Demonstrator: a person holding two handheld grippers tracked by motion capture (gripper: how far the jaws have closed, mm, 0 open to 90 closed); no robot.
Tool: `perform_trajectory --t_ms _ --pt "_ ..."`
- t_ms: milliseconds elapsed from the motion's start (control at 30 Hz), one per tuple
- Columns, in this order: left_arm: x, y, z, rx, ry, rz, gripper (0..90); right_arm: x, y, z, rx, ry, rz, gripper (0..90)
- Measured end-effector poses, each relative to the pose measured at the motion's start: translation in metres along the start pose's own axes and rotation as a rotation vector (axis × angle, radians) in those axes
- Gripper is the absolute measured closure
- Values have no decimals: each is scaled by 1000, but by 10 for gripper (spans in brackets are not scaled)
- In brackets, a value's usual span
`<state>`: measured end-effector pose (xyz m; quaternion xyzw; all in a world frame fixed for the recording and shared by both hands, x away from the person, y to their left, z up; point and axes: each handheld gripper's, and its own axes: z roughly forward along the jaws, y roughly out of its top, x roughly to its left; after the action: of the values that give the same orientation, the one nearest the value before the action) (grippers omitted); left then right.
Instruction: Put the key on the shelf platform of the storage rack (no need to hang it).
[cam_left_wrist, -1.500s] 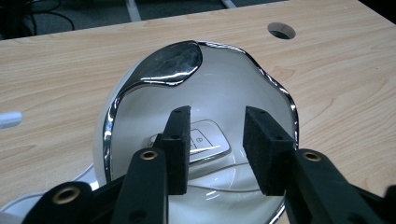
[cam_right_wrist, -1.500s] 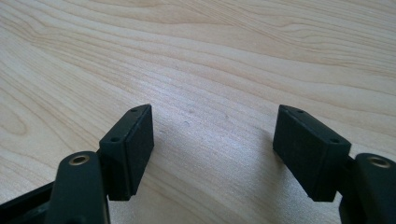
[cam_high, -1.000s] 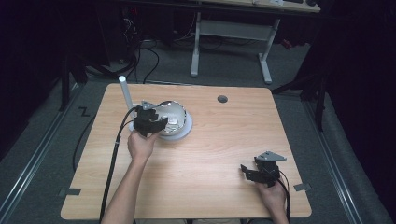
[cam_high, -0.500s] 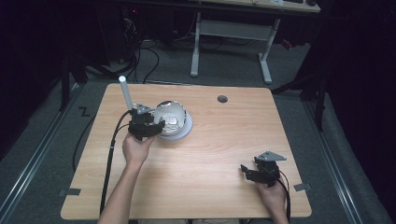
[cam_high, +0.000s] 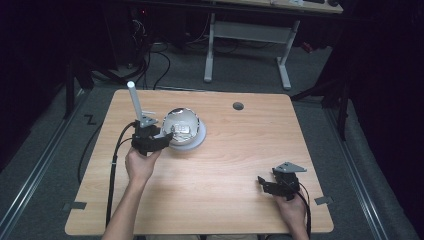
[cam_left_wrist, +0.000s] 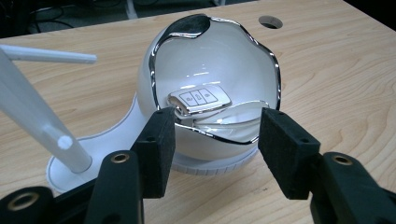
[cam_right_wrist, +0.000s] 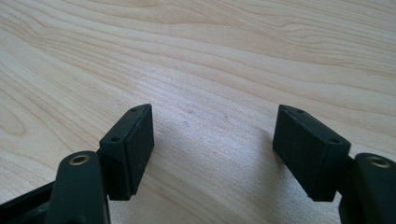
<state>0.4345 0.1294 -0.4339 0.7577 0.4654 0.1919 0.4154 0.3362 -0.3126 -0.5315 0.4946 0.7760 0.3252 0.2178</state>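
A light wooden tabletop (cam_high: 220, 185) with rounded corners and visible grain stands on a grey carpeted floor (cam_high: 45, 165). A round cable hole (cam_high: 238, 106) sits near its far edge. Two grey tape strips (cam_high: 74, 205) mark the near corners. Beyond the far edge stands a white desk frame (cam_high: 247, 37) on two legs, with black cables (cam_high: 157, 60) trailing across the floor in a dark room.
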Motion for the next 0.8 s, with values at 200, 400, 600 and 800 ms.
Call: perform_trajectory --t_ms 200,400,600,800 --pt "-2 -5 -8 -3 6 7 469 0 0 0 0 0 0 296" --pt "0 -12 -14 -3 3 -4 467 0 0 0 0 0 0 296" --pt "-2 -15 -21 -16 -6 -1 465 0 0 0 0 -1 0 296" --pt "-2 -19 -27 -16 -9 -1 463 0 0 0 0 -1 0 296"
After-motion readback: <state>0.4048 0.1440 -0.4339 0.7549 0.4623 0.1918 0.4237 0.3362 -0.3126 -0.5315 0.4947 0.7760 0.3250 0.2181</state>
